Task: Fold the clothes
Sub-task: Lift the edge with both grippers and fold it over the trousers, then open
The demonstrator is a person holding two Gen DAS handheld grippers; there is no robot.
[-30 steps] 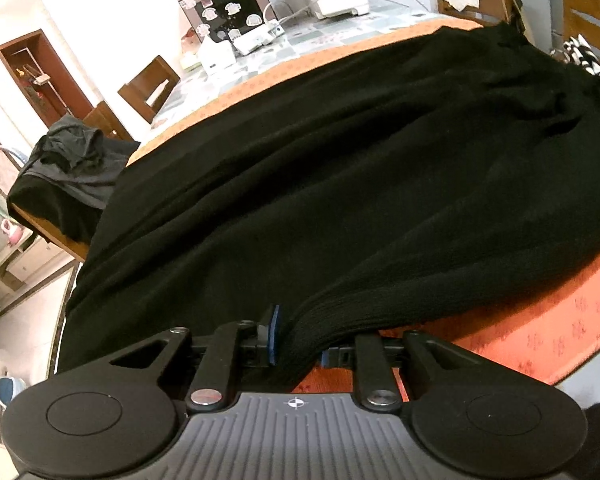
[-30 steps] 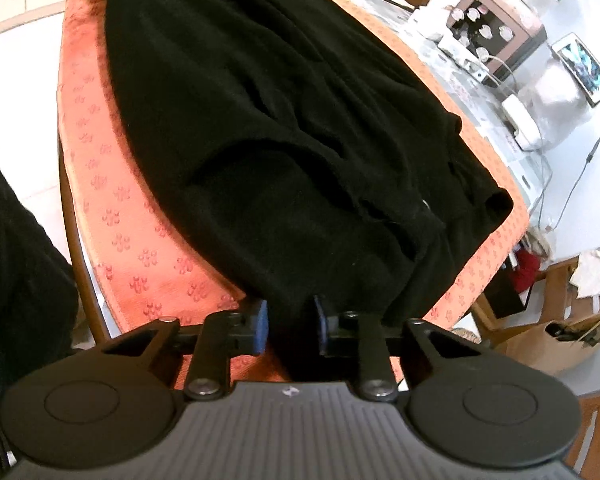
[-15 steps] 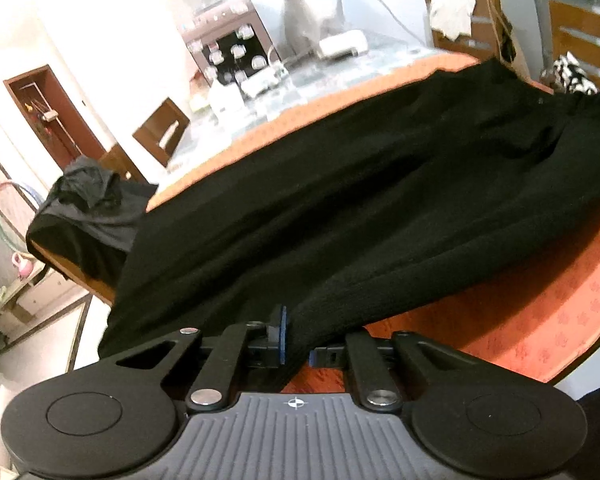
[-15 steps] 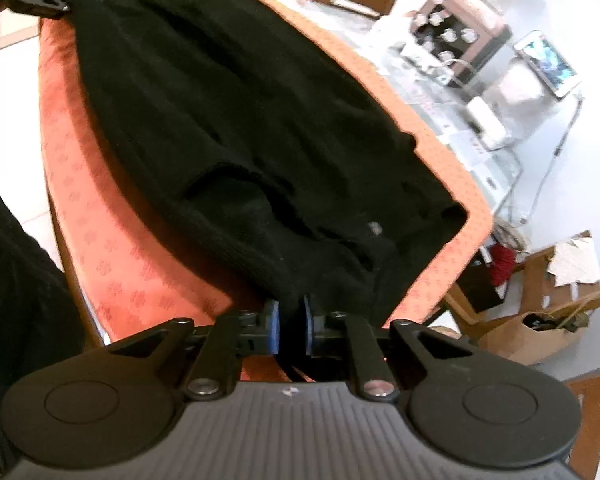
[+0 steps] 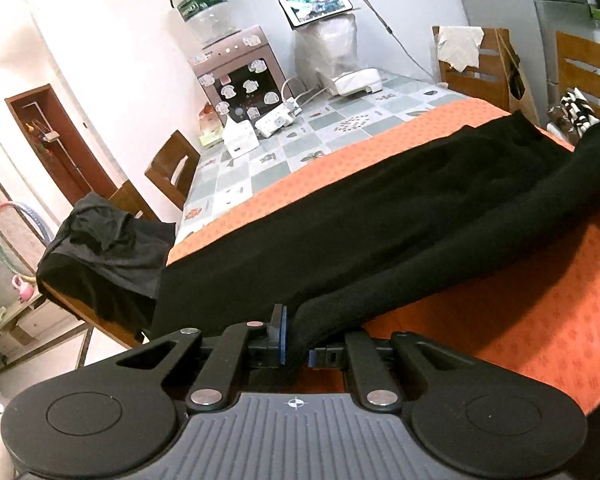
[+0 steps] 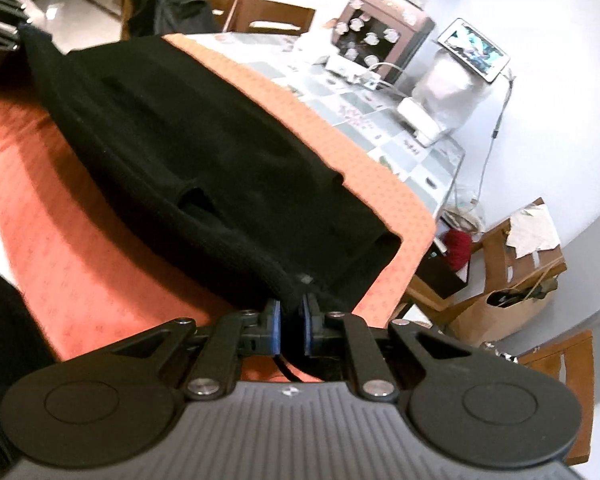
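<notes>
A black knit garment (image 5: 380, 216) lies stretched across the orange cloth (image 5: 540, 304) on the table. Its near edge is raised off the cloth at both ends. My left gripper (image 5: 295, 344) is shut on one corner of that edge, the knit bunched between the blue pads. My right gripper (image 6: 291, 326) is shut on the other corner of the black garment (image 6: 188, 152), near a small tag. The left gripper (image 6: 0, 20) shows at the far top left of the right wrist view, holding the far corner. The garment's far half still rests flat on the orange cloth (image 6: 100, 272).
Beyond the cloth the tiled tabletop (image 5: 300, 148) carries a small oven-like box (image 5: 240, 80), white chargers with cables (image 5: 278, 118) and a propped tablet (image 5: 316, 2). Dark clothes (image 5: 104, 248) hang over a chair at the left. Wooden chairs (image 6: 512, 252) and a paper bag (image 6: 496, 312) stand by the table's end.
Both grippers closed on the garment's near edge and rose, lifting it off the orange cloth. More orange cloth now shows under the raised edge, and both views tilt up toward the wall.
</notes>
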